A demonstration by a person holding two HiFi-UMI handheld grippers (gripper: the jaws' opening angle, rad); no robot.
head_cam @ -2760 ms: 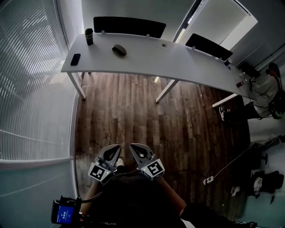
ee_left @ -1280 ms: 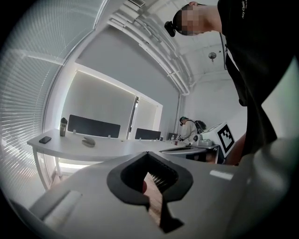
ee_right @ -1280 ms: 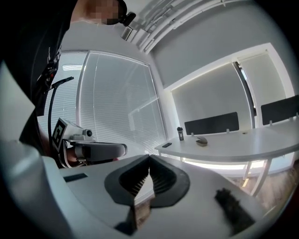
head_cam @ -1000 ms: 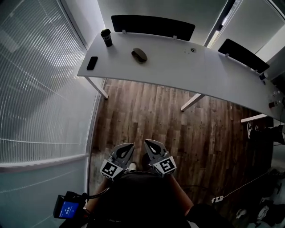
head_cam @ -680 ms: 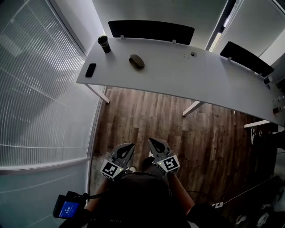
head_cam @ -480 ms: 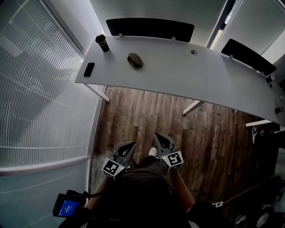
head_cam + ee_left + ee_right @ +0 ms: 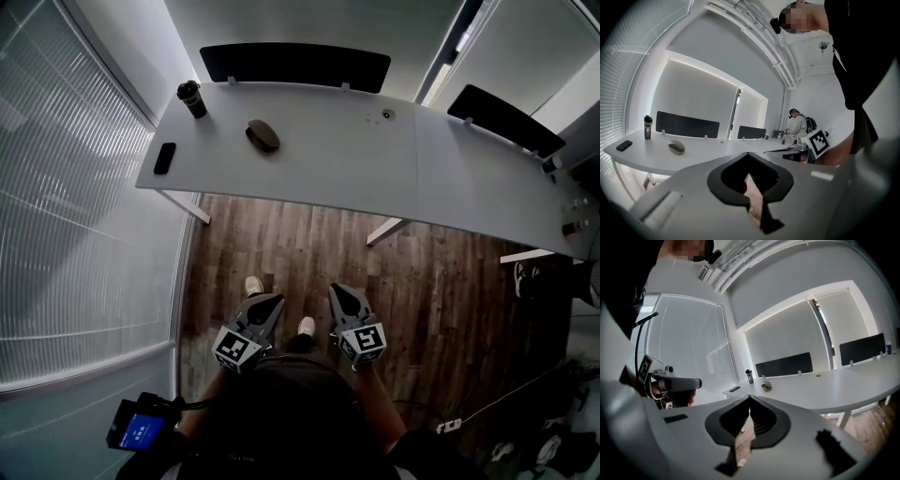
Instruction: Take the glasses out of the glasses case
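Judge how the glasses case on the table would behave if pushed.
The case lies low and flat, so it would likely slide, not tip. The table looks smooth, so a push may send it skidding. Being small, it is probably light.

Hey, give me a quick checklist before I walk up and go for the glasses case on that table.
1. Glasses case found, lying on the white table: ok.
2. Case within the grippers' reach: not ok, open floor lies between.
3. Left gripper empty: ok, shut on nothing.
4. Right gripper empty: ok, shut on nothing.
5. Case lid open: cannot tell.
6. Room around the case: ok, bottle and phone sit apart from it.
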